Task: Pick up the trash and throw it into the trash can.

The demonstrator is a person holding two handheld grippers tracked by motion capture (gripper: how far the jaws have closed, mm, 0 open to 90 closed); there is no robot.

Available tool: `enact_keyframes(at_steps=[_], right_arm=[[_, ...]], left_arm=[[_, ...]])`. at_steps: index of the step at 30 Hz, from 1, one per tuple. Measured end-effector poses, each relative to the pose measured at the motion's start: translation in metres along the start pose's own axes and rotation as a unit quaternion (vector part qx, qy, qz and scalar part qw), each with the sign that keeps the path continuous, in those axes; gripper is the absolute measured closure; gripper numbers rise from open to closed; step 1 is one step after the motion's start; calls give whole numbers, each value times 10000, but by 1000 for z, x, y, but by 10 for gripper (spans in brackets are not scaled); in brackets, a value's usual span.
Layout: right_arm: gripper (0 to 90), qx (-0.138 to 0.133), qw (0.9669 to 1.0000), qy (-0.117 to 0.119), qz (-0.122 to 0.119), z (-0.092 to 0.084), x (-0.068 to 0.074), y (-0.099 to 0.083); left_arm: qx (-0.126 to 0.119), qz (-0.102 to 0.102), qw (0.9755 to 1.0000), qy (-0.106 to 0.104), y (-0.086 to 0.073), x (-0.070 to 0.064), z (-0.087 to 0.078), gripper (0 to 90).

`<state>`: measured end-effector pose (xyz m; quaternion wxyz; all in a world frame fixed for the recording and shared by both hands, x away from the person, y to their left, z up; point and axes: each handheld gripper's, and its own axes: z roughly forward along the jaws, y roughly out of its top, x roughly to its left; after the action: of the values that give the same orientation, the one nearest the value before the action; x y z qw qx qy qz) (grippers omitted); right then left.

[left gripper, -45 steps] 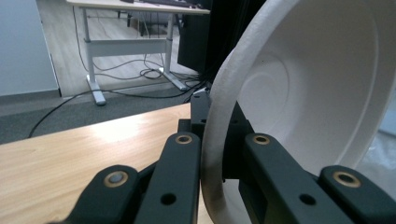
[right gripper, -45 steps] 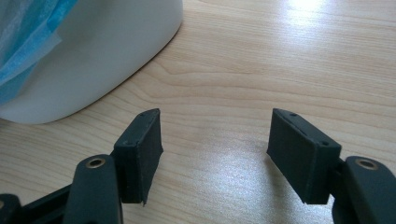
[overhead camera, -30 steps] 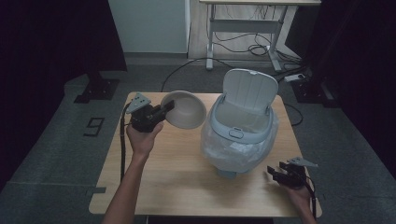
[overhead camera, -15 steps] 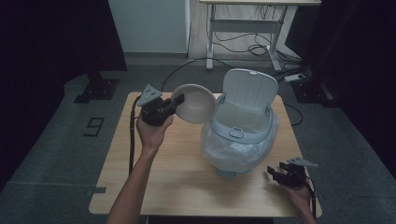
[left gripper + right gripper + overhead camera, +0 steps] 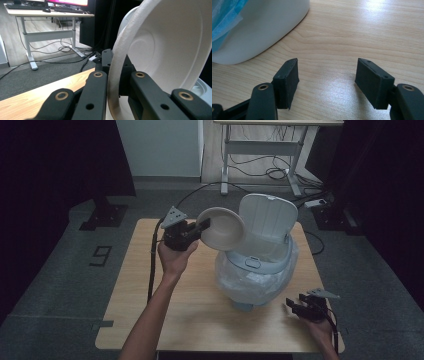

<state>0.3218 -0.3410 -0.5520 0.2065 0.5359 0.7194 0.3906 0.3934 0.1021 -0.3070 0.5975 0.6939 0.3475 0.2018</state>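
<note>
The paper plate runs off the left gripper view's top and right edges, hiding most of the bin behind it.

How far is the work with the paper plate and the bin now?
Done: the bin lid stands open and the bag lines the bin. In hand: the left hand-held gripper holds the paper plate by its rim beside the opening. Left: dropping it in. The right hand-held gripper waits open.

My left hand-held gripper carries the paper plate just beside the bin's raised lid, which blocks the way farther right. The lined bin fills mid-bench. Bare wood lies between my right hand-held gripper jaws and left of the bin.
</note>
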Motion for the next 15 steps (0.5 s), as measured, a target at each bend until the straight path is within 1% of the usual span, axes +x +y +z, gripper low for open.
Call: enact_keyframes(at_steps=[4,7,15], right_arm=[[347,11,10000,11,11,0,0,0],[347,10,10000,17,-4,0,0,0],[346,23,10000,29,-8,1,0,0]], left_arm=[[10,21,10000,-43,4,-4,5,866],[37,72,9999,-79,4,-9,11,865],[98,159,9997,-147,8,-18,23,863]])
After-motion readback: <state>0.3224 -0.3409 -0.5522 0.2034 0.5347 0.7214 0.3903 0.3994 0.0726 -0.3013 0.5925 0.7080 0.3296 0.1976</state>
